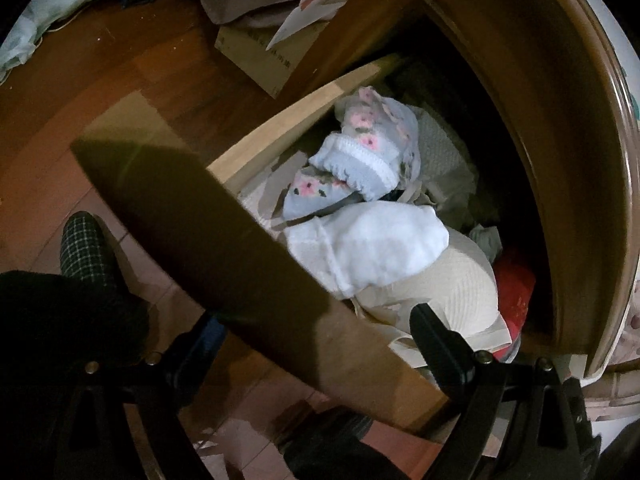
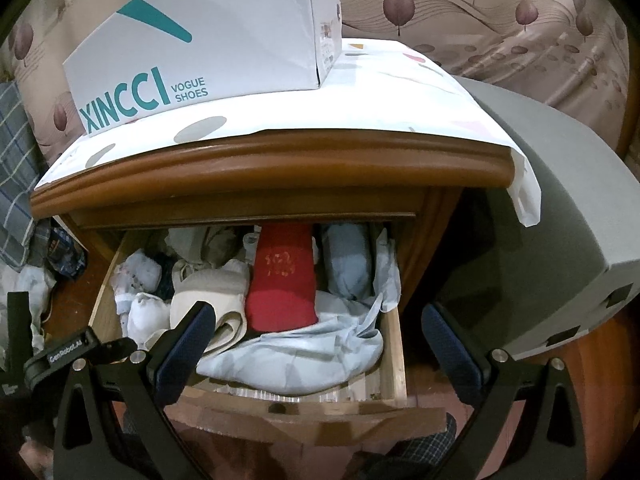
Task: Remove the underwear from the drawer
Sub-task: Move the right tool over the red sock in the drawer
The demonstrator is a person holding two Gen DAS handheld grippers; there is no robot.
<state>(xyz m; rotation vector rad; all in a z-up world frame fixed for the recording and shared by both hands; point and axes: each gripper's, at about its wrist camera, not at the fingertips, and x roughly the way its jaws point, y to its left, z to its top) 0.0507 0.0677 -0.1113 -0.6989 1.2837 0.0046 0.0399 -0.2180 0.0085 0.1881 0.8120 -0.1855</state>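
Note:
The wooden drawer [image 2: 394, 344] of a nightstand stands pulled out and full of folded clothes. In the left wrist view I see floral light-blue underwear [image 1: 360, 160], white underwear [image 1: 368, 248], a cream padded garment [image 1: 440, 292] and a red piece [image 1: 516, 280]. My left gripper [image 1: 316, 322] is open, its fingers straddling the dark drawer front [image 1: 224, 248]. My right gripper [image 2: 320, 312] is open and hovers over the drawer's near end, above a red folded cloth [image 2: 280, 280] and a pale blue cloth [image 2: 304, 356]. A light-blue roll [image 2: 348, 264] lies at the back right.
A white shoe box [image 2: 200, 40] sits on the nightstand's cloth-covered top [image 2: 280, 172]. A big grey object [image 2: 540, 200] stands close on the right. Cardboard boxes [image 1: 256, 56] and bags lie on the wooden floor. A person's checked trouser leg [image 1: 84, 248] is beside the drawer.

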